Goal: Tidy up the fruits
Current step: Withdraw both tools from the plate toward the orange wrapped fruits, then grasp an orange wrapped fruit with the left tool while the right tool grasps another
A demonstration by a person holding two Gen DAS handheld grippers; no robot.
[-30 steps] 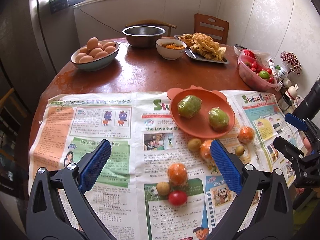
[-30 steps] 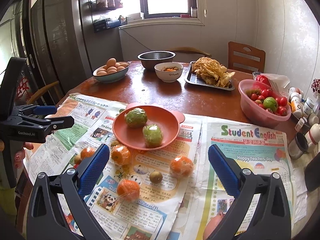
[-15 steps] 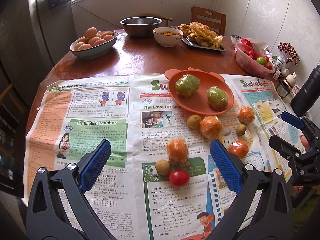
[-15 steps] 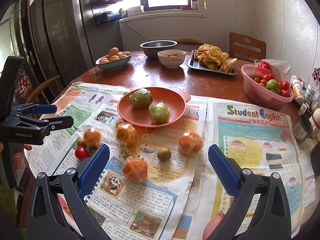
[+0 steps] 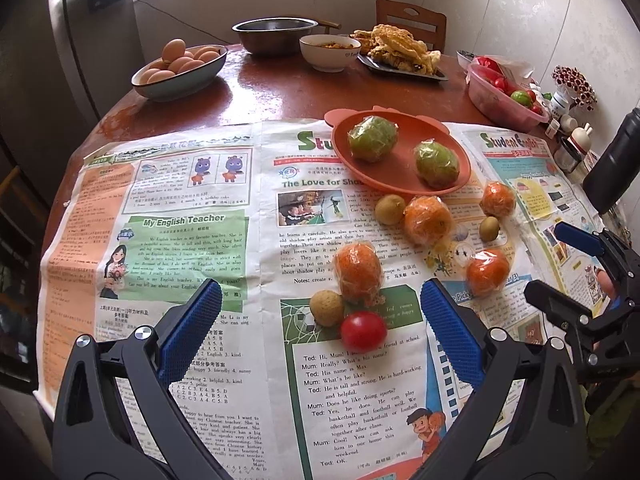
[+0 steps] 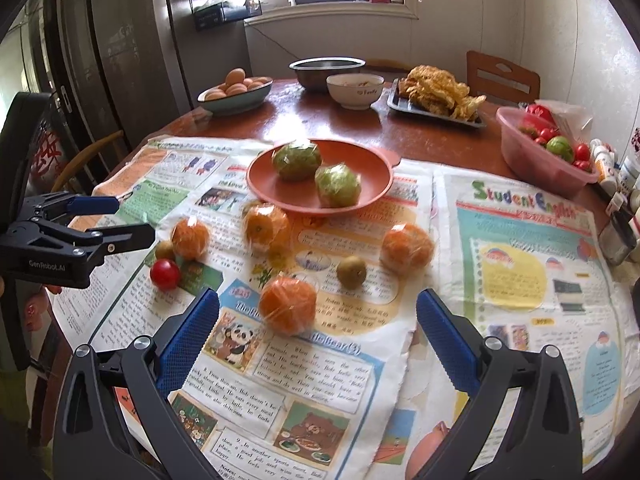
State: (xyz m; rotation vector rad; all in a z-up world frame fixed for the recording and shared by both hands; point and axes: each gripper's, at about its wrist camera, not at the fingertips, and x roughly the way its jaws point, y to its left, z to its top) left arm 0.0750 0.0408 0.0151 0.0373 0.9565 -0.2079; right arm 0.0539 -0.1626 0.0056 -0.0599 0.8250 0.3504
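Left wrist view: the left gripper (image 5: 320, 336) hangs with its jaws spread wide and empty. Just ahead between them lie a cherry tomato (image 5: 363, 331), a small brown fruit (image 5: 327, 307) and a wrapped orange (image 5: 357, 271); the orange plate (image 5: 352, 158) with two wrapped green fruits sits farther ahead, probably the sorting spot.

Right wrist view: the right gripper (image 6: 318, 326) is likewise spread and empty, another wrapped orange (image 6: 287, 305) just ahead between the jaws, likely its target.

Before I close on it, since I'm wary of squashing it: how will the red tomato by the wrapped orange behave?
The red tomato looks round and glossy, so it would probably roll if nudged and might slip between the pads. It seems small and light. It touches a brown fruit, which may shift too.
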